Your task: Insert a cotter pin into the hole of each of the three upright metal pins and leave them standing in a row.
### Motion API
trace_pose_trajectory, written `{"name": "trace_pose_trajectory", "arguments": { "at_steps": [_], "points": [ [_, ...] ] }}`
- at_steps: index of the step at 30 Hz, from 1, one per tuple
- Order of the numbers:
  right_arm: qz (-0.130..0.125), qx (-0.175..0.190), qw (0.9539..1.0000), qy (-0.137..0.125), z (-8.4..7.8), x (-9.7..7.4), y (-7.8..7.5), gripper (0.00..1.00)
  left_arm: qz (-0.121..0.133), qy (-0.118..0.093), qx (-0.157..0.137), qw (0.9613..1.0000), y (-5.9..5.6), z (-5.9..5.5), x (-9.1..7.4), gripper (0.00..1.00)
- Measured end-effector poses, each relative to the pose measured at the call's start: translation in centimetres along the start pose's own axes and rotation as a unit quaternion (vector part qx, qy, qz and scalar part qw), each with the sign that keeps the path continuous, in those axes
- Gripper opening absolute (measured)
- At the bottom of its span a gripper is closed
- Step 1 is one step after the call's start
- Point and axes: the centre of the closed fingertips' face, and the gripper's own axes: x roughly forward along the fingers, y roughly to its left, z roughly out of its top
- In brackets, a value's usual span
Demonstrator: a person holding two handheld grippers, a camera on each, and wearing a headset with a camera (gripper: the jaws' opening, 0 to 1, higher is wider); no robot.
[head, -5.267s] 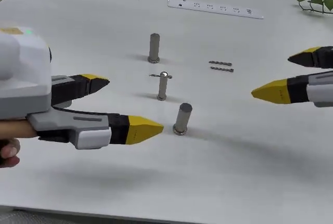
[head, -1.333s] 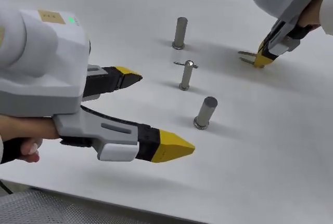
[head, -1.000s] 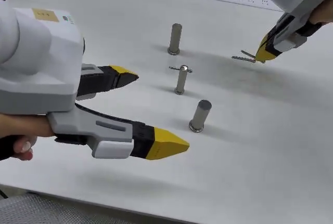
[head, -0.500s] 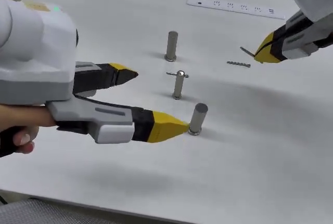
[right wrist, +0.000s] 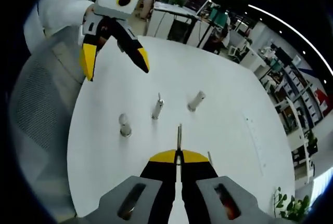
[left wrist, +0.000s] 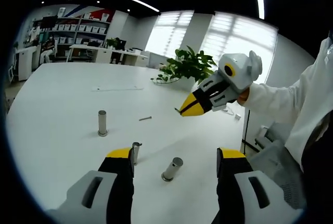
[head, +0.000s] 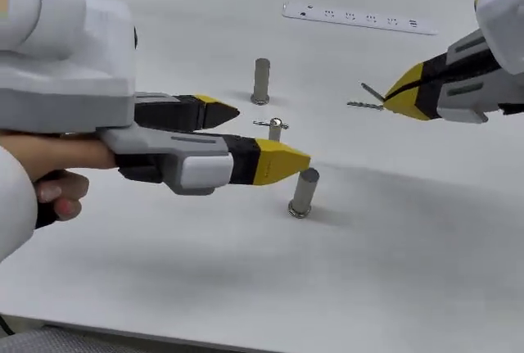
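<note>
Three upright metal pins stand in a row on the white table: the far pin [head: 261,81], the middle pin [head: 275,128] with a cotter pin through its top, and the near pin [head: 303,192]. My left gripper [head: 260,135] hovers open just left of the middle pin, which shows between its fingertips. My right gripper [head: 395,95] hangs above the table to the right, shut on a cotter pin [head: 371,91] that sticks out from its tip [right wrist: 179,134]. A second cotter pin [head: 363,106] lies flat on the table below it. The left gripper view has the row [left wrist: 135,153] ahead of the open jaws.
A white power strip [head: 352,17] lies at the table's far edge. A potted plant [left wrist: 190,65] stands beyond the table. A white sleeve [left wrist: 307,109] shows at the right. Bare tabletop surrounds the row of pins.
My right gripper came down on the two loose cotter pins, shut on one and lifted it off the table. My left gripper drifted right, closer to the middle pin.
</note>
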Motion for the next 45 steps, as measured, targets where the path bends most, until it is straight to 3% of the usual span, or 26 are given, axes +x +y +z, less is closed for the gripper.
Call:
{"name": "trace_pose_trajectory", "arguments": {
  "at_steps": [8,22,34,45],
  "points": [
    [-0.023,-0.042,0.9987,-0.015,1.7,0.0,2.0,0.00,-0.023,-0.008,-0.017,0.9996,-0.7,1.2,1.7,0.51],
    [-0.026,-0.065,0.9968,-0.040,3.7,0.2,5.4,0.00,-0.058,0.009,-0.046,0.9972,-2.6,0.6,4.1,0.31],
    [-0.023,-0.075,0.9961,-0.041,3.7,0.0,5.8,0.00,-0.080,0.035,-0.072,0.9936,-4.4,-0.5,4.4,0.10],
    [-0.022,-0.083,0.9954,-0.043,3.9,-0.3,6.0,0.00,-0.076,0.039,-0.087,0.9925,-3.7,-0.7,4.3,0.04]
  ]
}}
